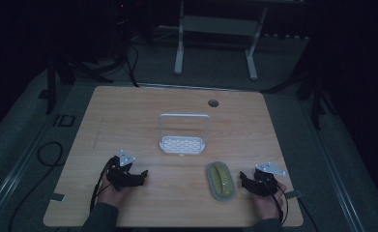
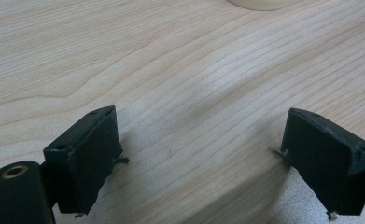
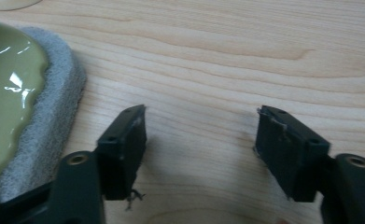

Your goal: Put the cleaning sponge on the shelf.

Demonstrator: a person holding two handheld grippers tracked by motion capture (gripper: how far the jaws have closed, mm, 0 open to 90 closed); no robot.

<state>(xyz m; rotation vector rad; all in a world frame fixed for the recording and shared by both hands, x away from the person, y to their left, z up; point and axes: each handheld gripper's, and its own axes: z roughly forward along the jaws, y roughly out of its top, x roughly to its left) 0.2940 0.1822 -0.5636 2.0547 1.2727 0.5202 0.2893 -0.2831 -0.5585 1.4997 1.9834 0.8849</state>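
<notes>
Two grippers, left (image 1: 137, 175) and right (image 1: 245, 182), jaws spread, empty; oval grey-felt sponge (image 1: 221, 180), glossy green top, long axis toward white perforated rack (image 1: 183, 143).

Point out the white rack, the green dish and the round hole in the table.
white rack (image 1: 183, 144): high view, perforated base.
green dish (image 1: 220, 178): high view, glossy middle.
round hole (image 1: 213, 103): high view, its dark centre.

On the table (image 1: 128, 121), the rack (image 1: 183, 135) stands at centre; the scrubber (image 1: 221, 180) lies at its five o'clock, between both claws.
</notes>
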